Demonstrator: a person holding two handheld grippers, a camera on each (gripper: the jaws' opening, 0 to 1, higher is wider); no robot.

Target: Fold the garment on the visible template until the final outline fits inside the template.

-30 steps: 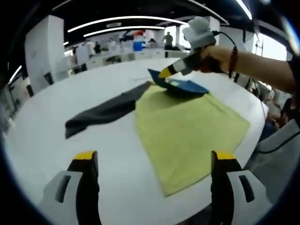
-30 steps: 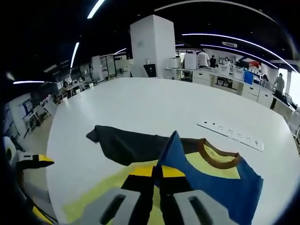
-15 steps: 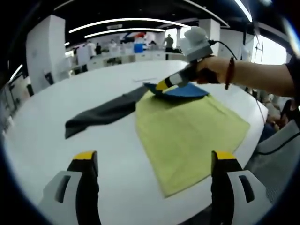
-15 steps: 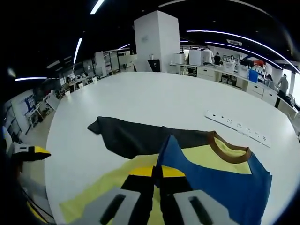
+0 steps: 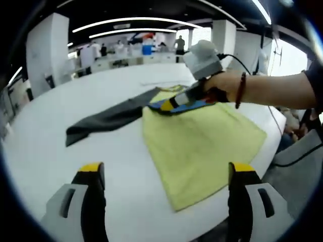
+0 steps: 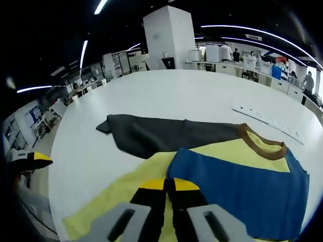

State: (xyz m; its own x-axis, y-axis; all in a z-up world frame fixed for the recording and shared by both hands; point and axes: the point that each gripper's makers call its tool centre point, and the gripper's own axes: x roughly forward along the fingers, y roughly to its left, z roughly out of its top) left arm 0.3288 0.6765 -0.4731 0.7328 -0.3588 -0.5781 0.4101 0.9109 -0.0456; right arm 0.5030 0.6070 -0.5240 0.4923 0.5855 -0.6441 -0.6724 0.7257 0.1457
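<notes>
A T-shirt lies on the white round table (image 5: pixel 75 166). It has a yellow body (image 5: pixel 202 146), a dark grey sleeve (image 5: pixel 106 118) stretched out to the left, and a brown collar (image 6: pixel 262 143). Its blue sleeve (image 6: pixel 242 186) is folded over the yellow chest. My right gripper (image 6: pixel 169 184) is shut on the blue sleeve's corner, low over the shirt; in the left gripper view the right gripper (image 5: pixel 169 104) is held by a hand (image 5: pixel 222 88). My left gripper (image 5: pixel 166 174) is open with nothing between its jaws, near the table's front edge, short of the shirt's hem.
A white power strip (image 6: pixel 267 121) lies on the table beyond the collar. The left gripper's yellow tip (image 6: pixel 30 159) shows at the table's left edge. Desks, a white pillar (image 6: pixel 169 40) and people stand far behind. The table edge runs close on the right (image 5: pixel 275 141).
The right gripper has carried the blue sleeve corner leftward and down over the yellow chest; the sleeve now lies flatter. The left gripper has stayed open and almost still.
</notes>
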